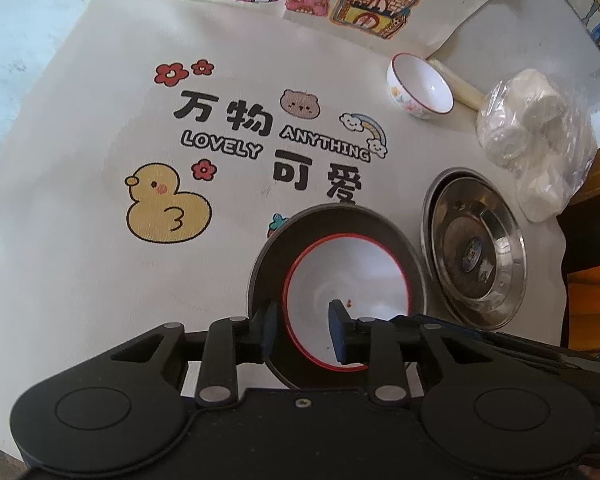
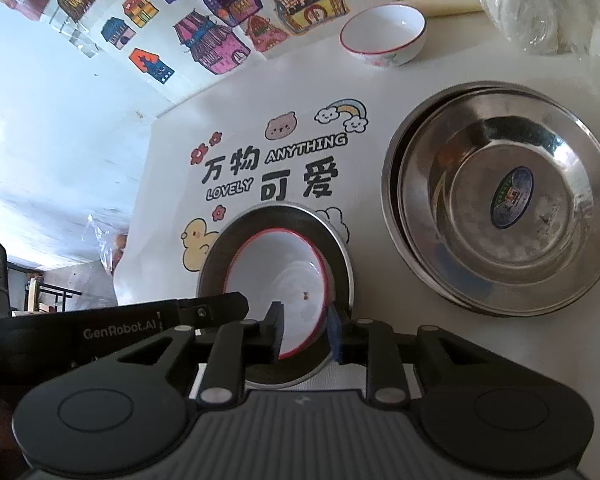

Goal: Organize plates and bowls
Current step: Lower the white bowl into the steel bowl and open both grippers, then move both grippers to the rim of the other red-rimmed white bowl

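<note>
the red-rimmed white bowl (image 1: 346, 276) sits inside a steel plate (image 1: 272, 256) on the printed cream cloth (image 1: 80, 128) that covers the table, just below the black "lovely anything" lettering (image 1: 276, 136) and beside the yellow duck print (image 1: 166, 204). in the right wrist view the same bowl (image 2: 276, 280) leans toward the right side of that plate (image 2: 220, 256), and a small brown speck (image 2: 305, 295) lies on its inner wall.

the left gripper (image 1: 304, 330) straddles the near-left rim of the bowl, one pad outside and one inside, with a clear gap on both sides, so its jaws stand apart. the right gripper (image 2: 306, 330) straddles the near-right rim; its blue pad (image 2: 334, 332) lies against the outside of the rim, but whether the jaws are actually pinching it cannot be told.

toward the right edge of the cloth lies a stack of steel plates (image 2: 504, 196), the top one bearing an oval sticker (image 2: 512, 196); the stack (image 1: 474, 252) is just beside the plate with the bowl, not touching it. near the far right corner stands a second bowl with a red rim and flower pattern (image 1: 420, 86), upright, with a pale roll (image 1: 458, 84) just behind it and a clear bag of white rolls (image 1: 536, 136) at the table's right edge. drawings of coloured houses (image 2: 220, 20) lie along the far edge.
</note>
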A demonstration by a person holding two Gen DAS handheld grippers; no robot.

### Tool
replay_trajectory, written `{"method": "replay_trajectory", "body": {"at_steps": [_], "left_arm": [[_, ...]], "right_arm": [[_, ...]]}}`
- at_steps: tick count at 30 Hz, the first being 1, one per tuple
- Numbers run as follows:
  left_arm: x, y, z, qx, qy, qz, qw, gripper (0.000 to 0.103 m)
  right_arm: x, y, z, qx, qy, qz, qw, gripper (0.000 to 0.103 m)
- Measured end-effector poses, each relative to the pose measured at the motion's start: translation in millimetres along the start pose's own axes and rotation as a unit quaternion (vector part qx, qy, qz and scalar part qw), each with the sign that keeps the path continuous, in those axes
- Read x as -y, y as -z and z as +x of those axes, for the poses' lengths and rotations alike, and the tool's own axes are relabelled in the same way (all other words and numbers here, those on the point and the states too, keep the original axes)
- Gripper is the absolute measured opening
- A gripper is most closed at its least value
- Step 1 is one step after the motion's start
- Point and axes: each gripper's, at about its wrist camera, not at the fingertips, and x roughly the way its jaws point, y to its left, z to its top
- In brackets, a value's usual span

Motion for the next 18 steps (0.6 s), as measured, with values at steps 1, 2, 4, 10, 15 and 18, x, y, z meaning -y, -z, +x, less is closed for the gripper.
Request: {"method": "replay_trajectory", "body": {"at_steps": [1, 2, 4, 10, 15, 18], "left_arm": [[0.5, -0.7, -1.7, 0.002, 0.001, 0.001, 1.0000, 0.031], [2.2, -1.6, -4.5, 0.005, 0.002, 0.002, 1.0000, 0.031], [6.4, -3.0, -8.7, 0.011, 0.003, 0.003, 0.9999, 0.032], [20.6, -11.5, -16.3, 0.032, 0.005, 0.007, 0.9995, 0.043], [35.0, -22.0, -16.7, 0.051, 0.001, 0.012, 0.9986, 0.061], [42.4, -28.4, -15.2, 0.060, -0.001, 0.015, 0.9981, 0.073]], "right_arm": [[0.7, -0.9, -3.2, 0.001, -0.002, -0.001, 1.000, 0.030], [1.7, -1.6, -6.5, 0.003, -0.004, -0.002, 1.000, 0.030], [3.7, -3.6, -13.6, 0.008, -0.005, -0.005, 1.000, 0.031], [13.5, -12.7, -33.6, 0.037, -0.004, -0.005, 0.999, 0.039], [28.3, -22.5, -46.0, 0.063, 0.000, 0.007, 0.998, 0.053], [37.7, -28.7, -51.9, 0.074, 0.003, 0.012, 0.997, 0.063]]}}
